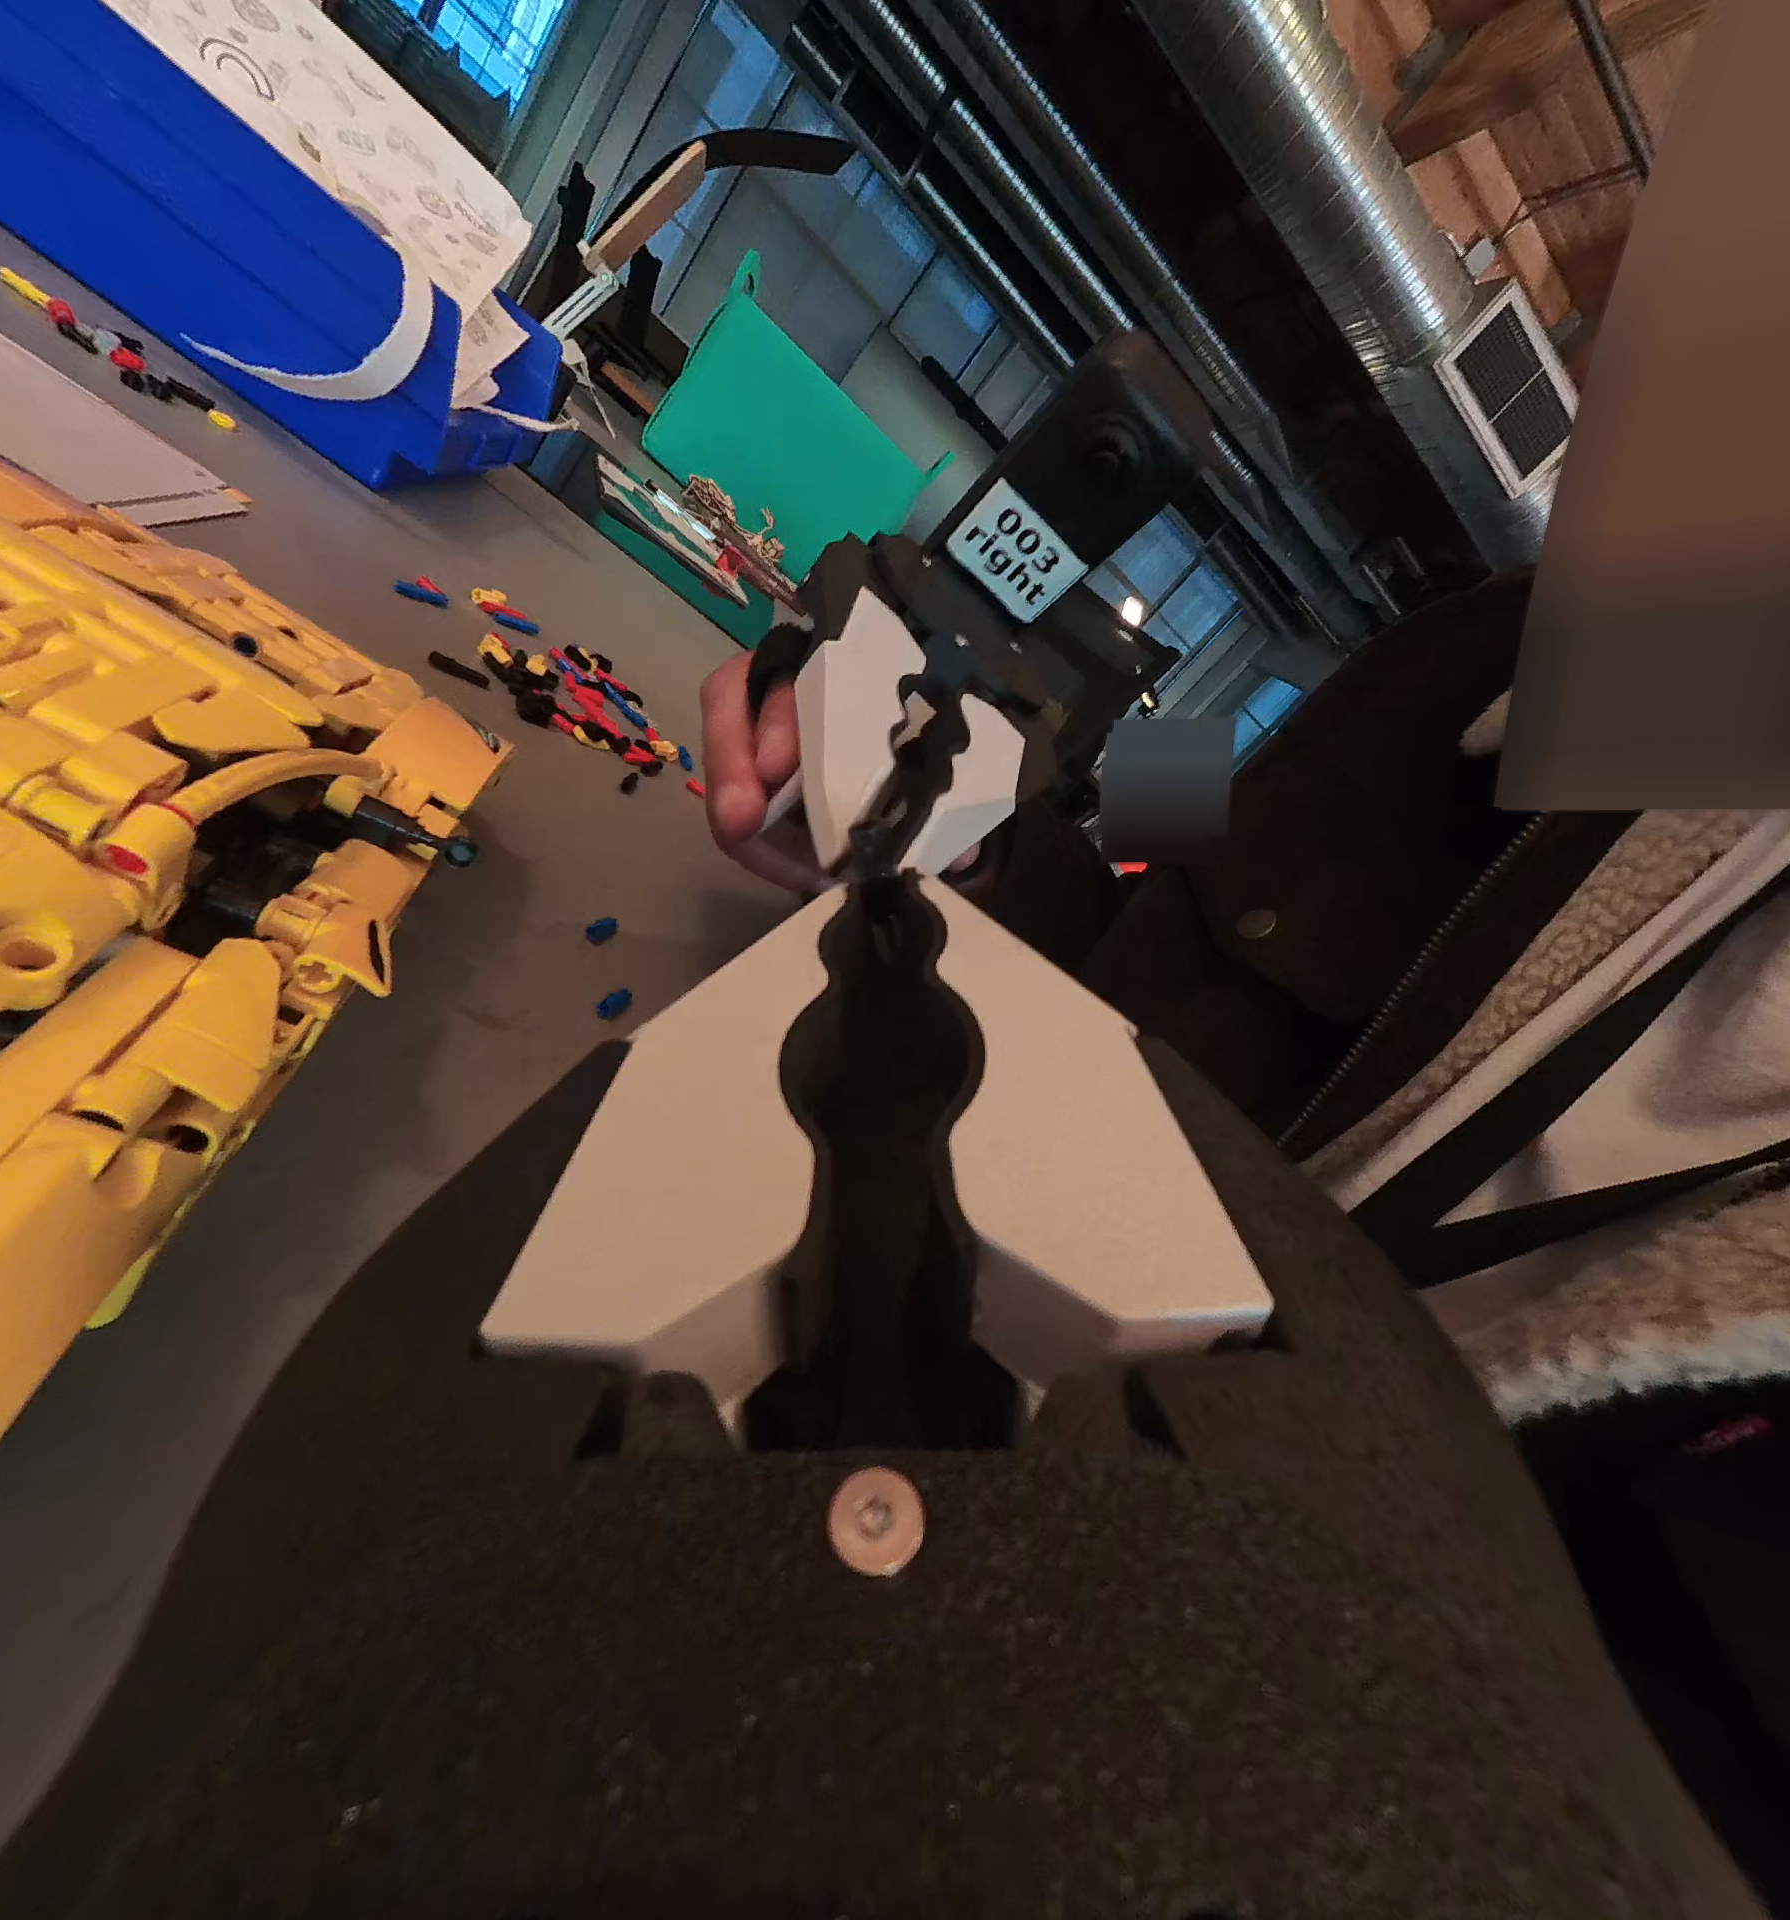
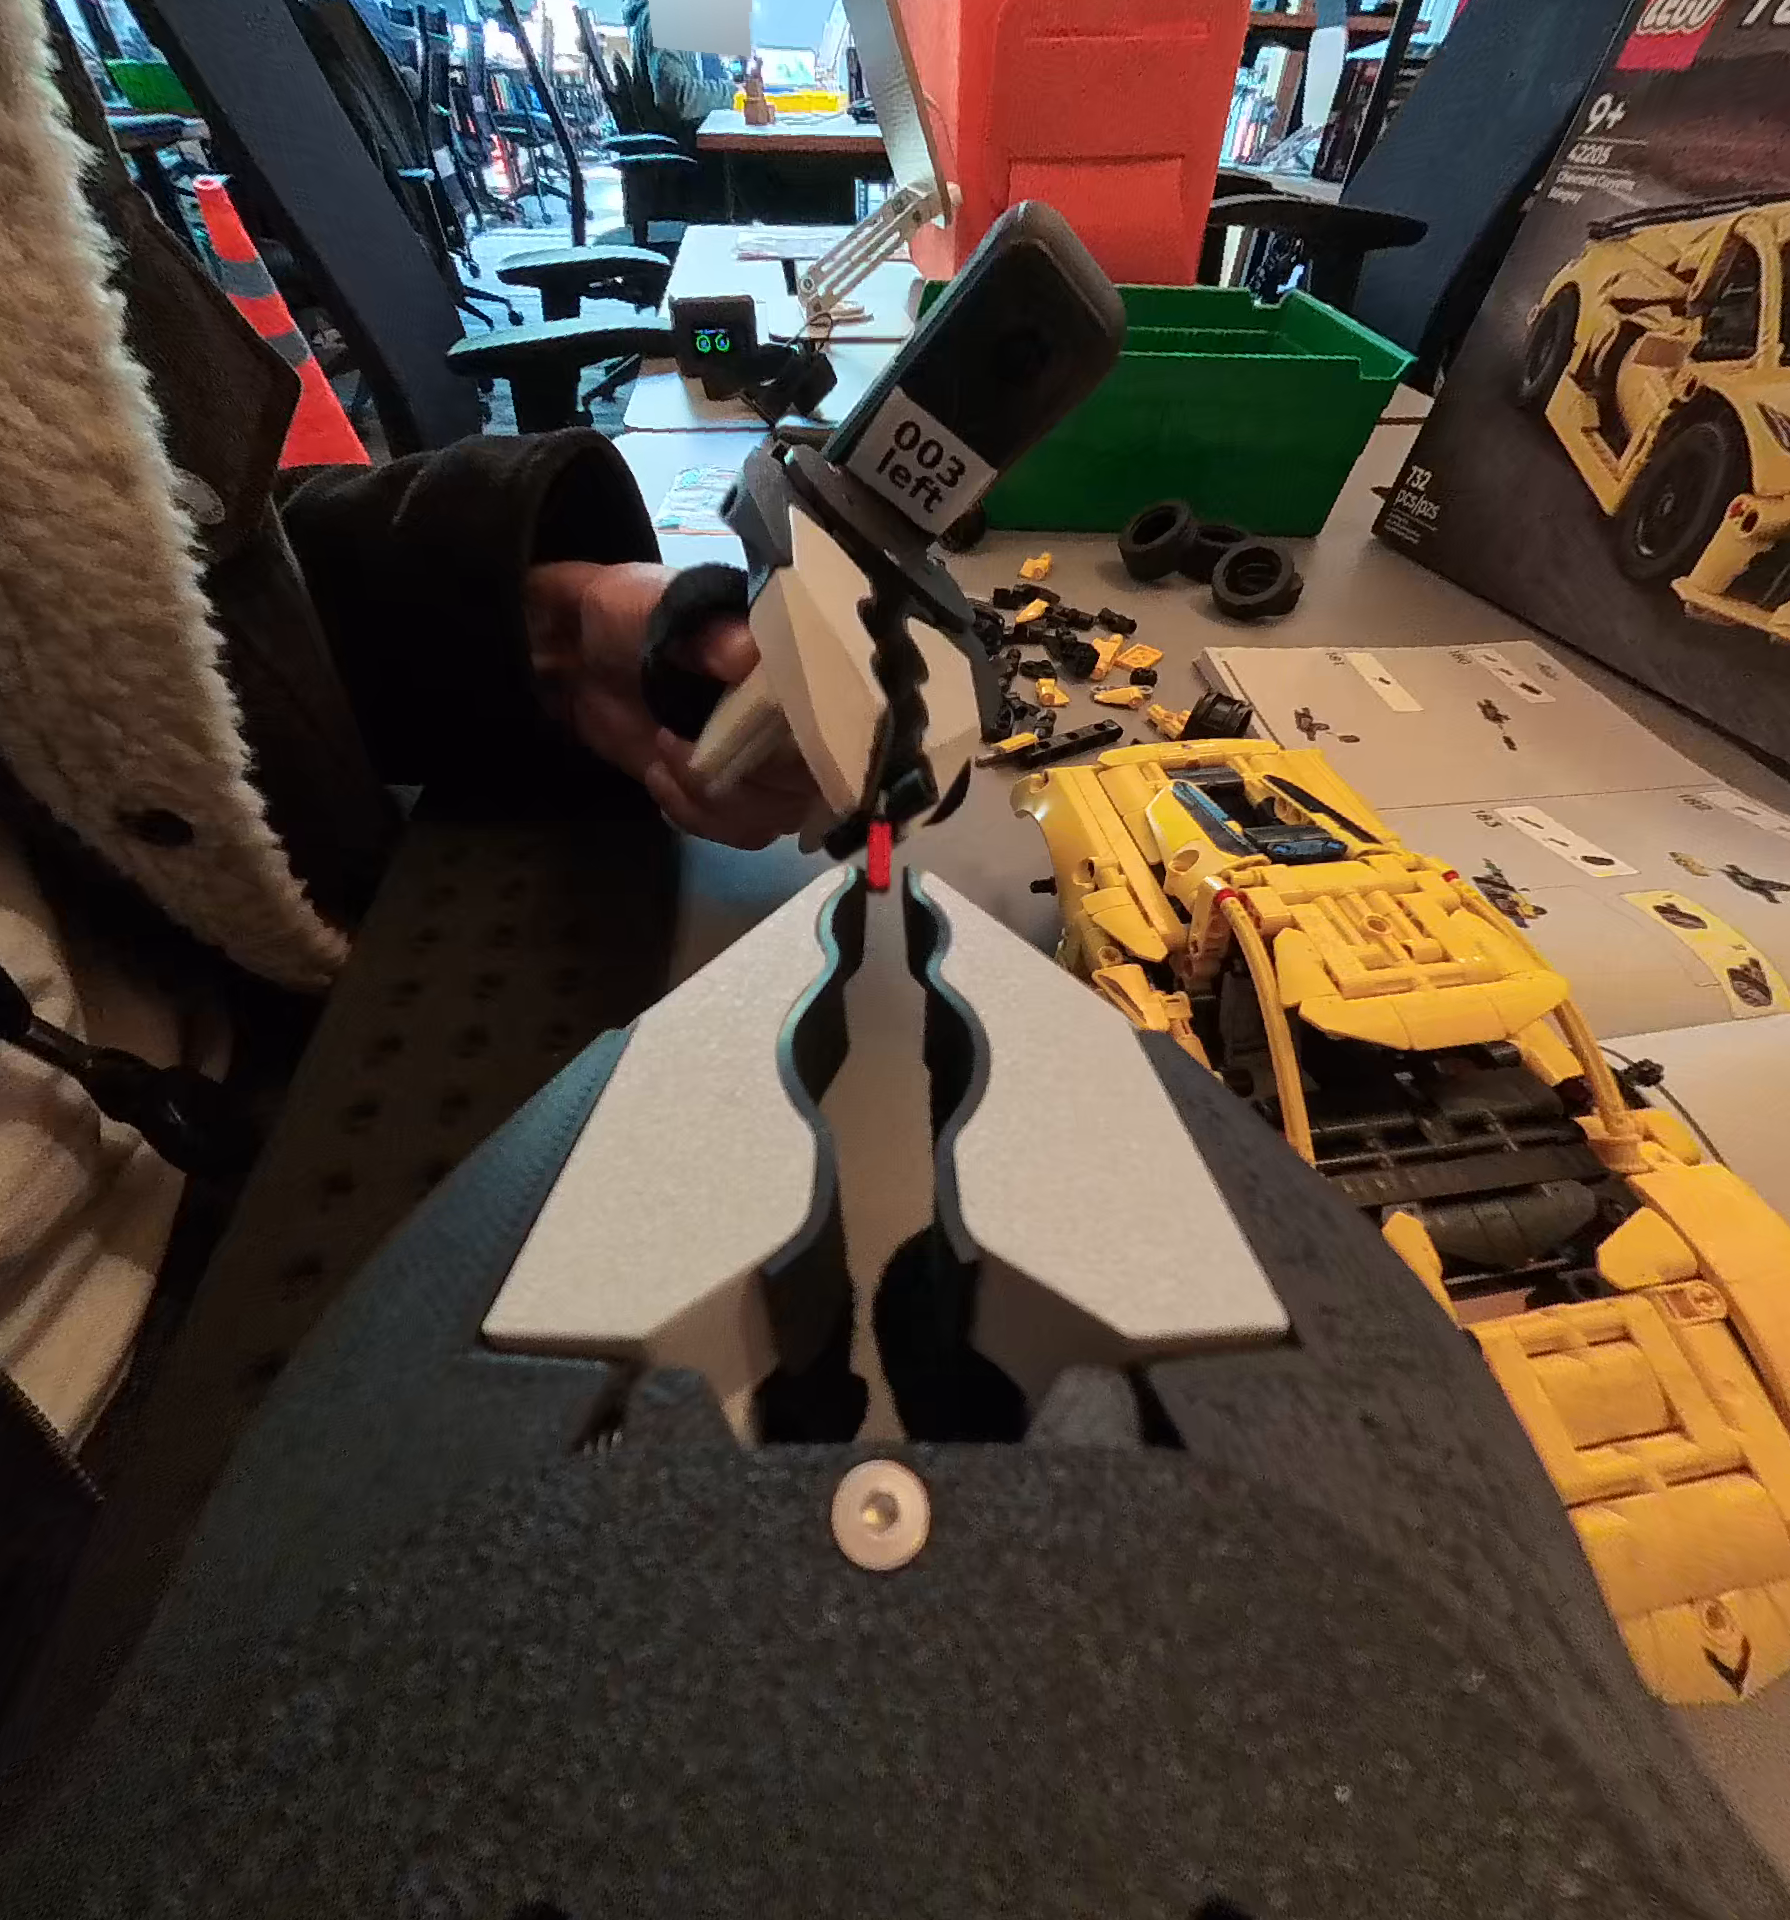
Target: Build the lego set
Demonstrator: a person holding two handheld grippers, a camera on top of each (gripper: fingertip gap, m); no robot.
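My left gripper (image 2: 875,821) is clamped on a small black piece w/ a red pin (image 2: 878,854). My right gripper (image 2: 878,883) is slightly apart, tips at that pin. Both cams carry white labels w/ print. Yellow lego car (image 2: 1390,1039) lies on the table beside, part-built, black innards exposed; printed box (image 2: 1649,364) behind.

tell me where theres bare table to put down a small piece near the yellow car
Bare grey table lies between the yellow car and the loose scatter of pins; only two blue pins sit there. Crowded: the piece pile by the tyres, and the open manual beside the car.
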